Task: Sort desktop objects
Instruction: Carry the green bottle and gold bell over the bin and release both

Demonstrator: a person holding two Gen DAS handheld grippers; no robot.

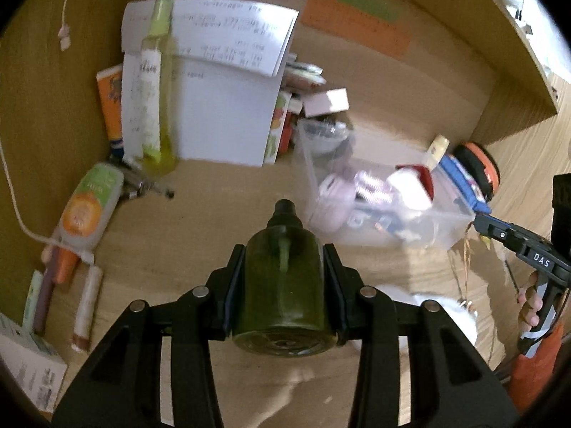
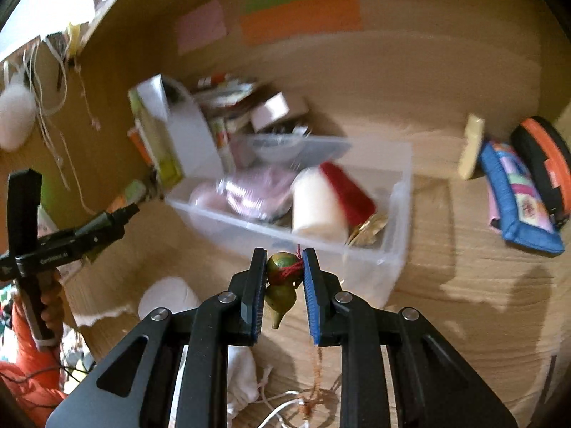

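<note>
My left gripper [image 1: 284, 267] is shut on a dark green bottle [image 1: 283, 285] with a black nozzle, held above the wooden desk [image 1: 185, 221] and pointing at the clear plastic bin [image 1: 442, 224]. My right gripper [image 2: 284, 267] is shut on a small green gourd charm [image 2: 282, 281] with red thread and a hanging tassel, just in front of the same bin [image 2: 389, 249]. The bin holds a white cylinder [image 2: 316, 207], a red item [image 2: 348, 192] and pinkish items. The right gripper also shows at the right edge of the left wrist view [image 1: 480, 219], and the left gripper at the left of the right wrist view [image 2: 132, 210].
A white paper stack [image 1: 221, 107], tubes [image 1: 89, 207] and a box [image 1: 25, 367] lie at the left. A blue pouch [image 2: 517, 199] and an orange-black case [image 2: 546, 167] lean at the right. A white cloth [image 2: 167, 296] and cords lie near the front. Sticky notes [image 2: 299, 14] are on the back wall.
</note>
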